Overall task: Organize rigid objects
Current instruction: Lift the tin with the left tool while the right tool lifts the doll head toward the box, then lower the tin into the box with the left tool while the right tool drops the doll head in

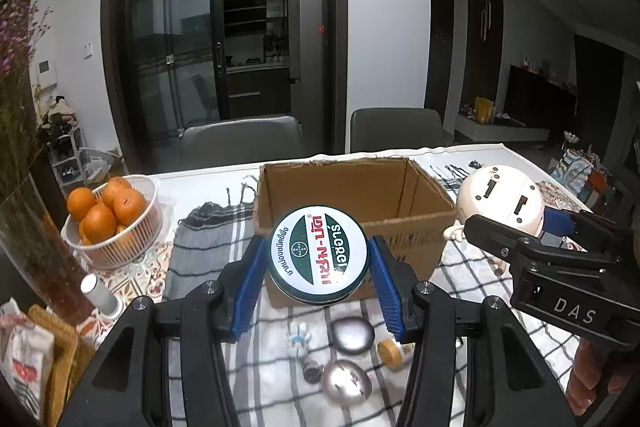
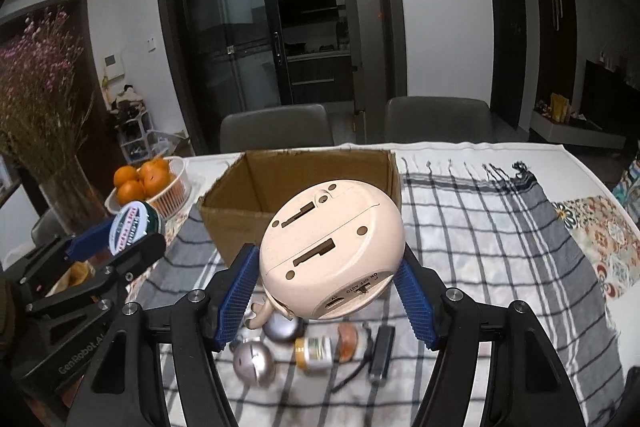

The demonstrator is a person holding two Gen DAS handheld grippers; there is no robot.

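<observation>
My left gripper (image 1: 318, 279) is shut on a round green-and-white tin (image 1: 318, 254), held above the table just in front of the open cardboard box (image 1: 352, 187). My right gripper (image 2: 328, 291) is shut on a cream round toy lamp (image 2: 332, 251), its underside toward the camera, held in front of the box (image 2: 304, 171). In the left wrist view the lamp (image 1: 502, 199) shows to the right of the box. In the right wrist view the tin (image 2: 134, 227) shows to the left. Small items lie on the checked cloth below: two silver ovals (image 1: 352, 335), a small bottle (image 2: 314, 351), a dark stick (image 2: 382, 351).
A white basket of oranges (image 1: 110, 223) stands left of the box. A glass vase with dried flowers (image 2: 60, 187) stands at the far left. Two grey chairs (image 1: 396, 129) stand behind the table. A white tube (image 1: 100, 293) and bags lie at the left edge.
</observation>
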